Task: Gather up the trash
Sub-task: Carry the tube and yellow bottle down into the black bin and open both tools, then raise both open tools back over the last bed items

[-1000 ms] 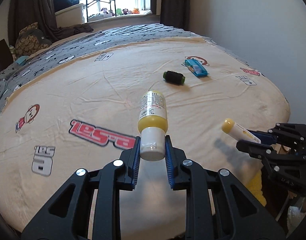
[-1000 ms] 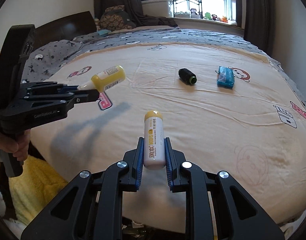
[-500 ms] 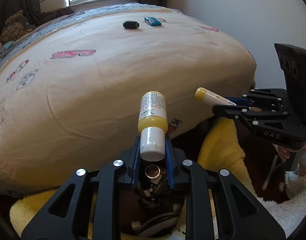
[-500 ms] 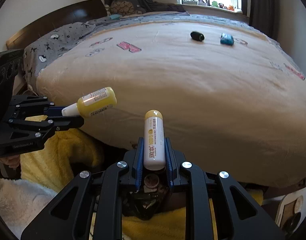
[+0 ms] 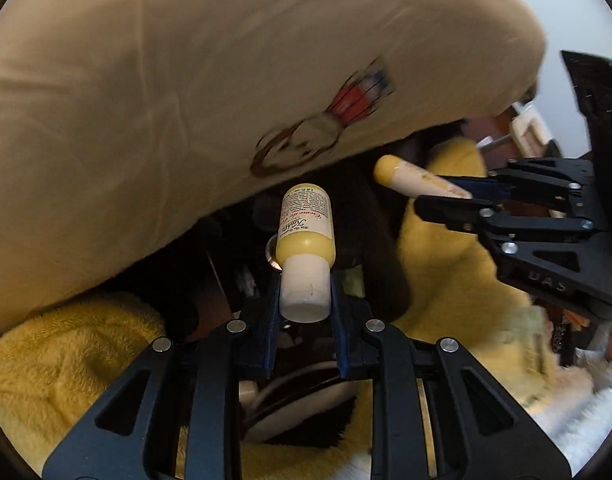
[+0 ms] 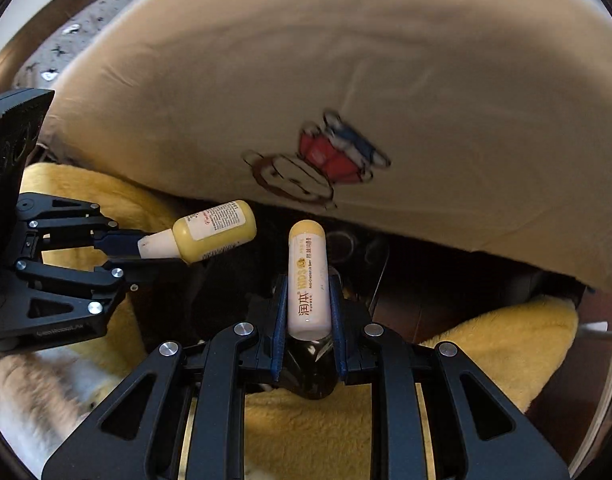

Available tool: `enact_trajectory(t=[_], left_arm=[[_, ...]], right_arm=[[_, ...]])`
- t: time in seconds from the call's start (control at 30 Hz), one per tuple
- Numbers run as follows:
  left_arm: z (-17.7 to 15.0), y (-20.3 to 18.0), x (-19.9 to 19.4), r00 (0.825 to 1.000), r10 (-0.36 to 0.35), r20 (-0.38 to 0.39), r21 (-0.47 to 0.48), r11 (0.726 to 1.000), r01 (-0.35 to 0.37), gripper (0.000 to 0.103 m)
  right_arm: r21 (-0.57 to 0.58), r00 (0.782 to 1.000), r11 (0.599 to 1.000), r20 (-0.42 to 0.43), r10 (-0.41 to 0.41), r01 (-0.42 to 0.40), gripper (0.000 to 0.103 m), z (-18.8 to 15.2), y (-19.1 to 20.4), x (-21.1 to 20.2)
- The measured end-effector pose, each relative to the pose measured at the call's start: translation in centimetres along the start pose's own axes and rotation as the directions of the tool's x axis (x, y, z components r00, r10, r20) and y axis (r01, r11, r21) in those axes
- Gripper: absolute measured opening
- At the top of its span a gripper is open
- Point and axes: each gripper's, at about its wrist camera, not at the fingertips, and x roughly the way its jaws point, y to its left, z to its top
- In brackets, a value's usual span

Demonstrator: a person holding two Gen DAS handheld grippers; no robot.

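Observation:
My left gripper (image 5: 305, 300) is shut on the white cap of a yellow lotion bottle (image 5: 306, 232), which points forward; it also shows in the right wrist view (image 6: 210, 232). My right gripper (image 6: 308, 304) is shut on a white tube with a yellow cap (image 6: 308, 276), also seen from the left wrist (image 5: 414, 178). Both grippers hang low beside the bed, over a dark opening (image 5: 306, 364) holding a round white object (image 5: 298, 396) and other clutter, hard to make out. The left gripper (image 6: 146, 248) is left of the right one (image 5: 458, 196).
The beige bedspread with a monkey print (image 5: 318, 136) hangs over the bed's edge just ahead, as in the right wrist view (image 6: 306, 172). Yellow fluffy fabric (image 5: 66, 364) lies on both sides (image 6: 498, 344). Dark space under the bed (image 6: 426, 276) lies ahead.
Both grippers have dropped from above the bed top to below its edge, tilting downward, each still holding its item. The bed top with the black spool and blue packet has left view.

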Motion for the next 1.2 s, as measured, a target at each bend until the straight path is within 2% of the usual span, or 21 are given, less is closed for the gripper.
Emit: enact_trajectory(t=[0.2, 0.5, 0.53, 0.57, 0.63, 0.7, 0.87, 0.93, 0.97, 1.1, 1.2], left_arm=[[-0.6, 0.8, 3.6, 0.997, 0.001, -0.074, -0.032, 0.999, -0.004, 0.021], [-1.2, 2.0, 6.0, 0.991, -0.016, -0.132, -0.092, 0.996, 0.004, 0.022], [-1.3, 2.2, 5.9, 0.991, -0.01, -0.132, -0.093, 0.996, -0.003, 0.024], [-1.3, 2.2, 5.6, 0.992, 0.001, -0.127, -0.094, 0.995, -0.013, 0.027], [-1.3, 2.2, 4.9, 0.994, 0.023, -0.104, -0.095, 0.995, -0.033, 0.046], [-1.1, 2.1, 4.0, 0.996, 0.056, -0.07, -0.091, 0.994, -0.062, 0.053], [-0.4, 1.8, 1.8, 0.996, 0.09, -0.01, -0.089, 0.992, -0.09, 0.068], [-0.1, 1.5, 0.8, 0.994, 0.104, 0.018, -0.081, 0.991, -0.102, 0.079], [0.1, 1.5, 0.1, 0.993, 0.116, 0.034, -0.079, 0.991, -0.113, 0.081], [0.8, 1.6, -2.9, 0.984, 0.149, 0.098, -0.093, 0.986, -0.14, 0.089], [1.6, 2.0, -5.8, 0.972, 0.168, 0.163, -0.128, 0.981, -0.148, 0.094]], right_arm=[[0.044, 0.997, 0.999, -0.07, -0.01, 0.013, 0.021, 0.0, -0.7, 3.8], [0.098, 0.996, 0.995, -0.081, 0.036, -0.027, 0.023, 0.0, -1.7, 5.8], [0.103, 0.996, 0.994, -0.076, 0.035, -0.028, 0.027, 0.1, -2.0, 5.7], [0.108, 0.997, 0.994, -0.071, 0.034, -0.026, 0.039, 0.1, -2.2, 5.7], [0.12, 0.998, 0.993, -0.05, 0.026, -0.02, 0.057, 0.2, -2.3, 5.3], [0.125, 0.999, 0.992, -0.026, 0.02, -0.016, 0.059, 0.4, -2.4, 4.7], [0.139, 1.0, 0.99, 0.028, -0.002, -0.002, 0.081, 0.9, -2.7, 2.5], [0.14, 0.999, 0.99, 0.05, -0.006, -0.001, 0.086, 1.3, -2.5, 1.8], [0.138, 0.998, 0.99, 0.062, -0.01, 0.002, 0.09, 1.6, -2.4, 1.3], [0.117, 0.993, 0.992, 0.11, -0.05, 0.037, 0.095, 2.6, -1.9, -0.7], [0.088, 0.978, 0.993, 0.186, -0.093, 0.078, 0.096, 3.7, -1.3, -3.4]])
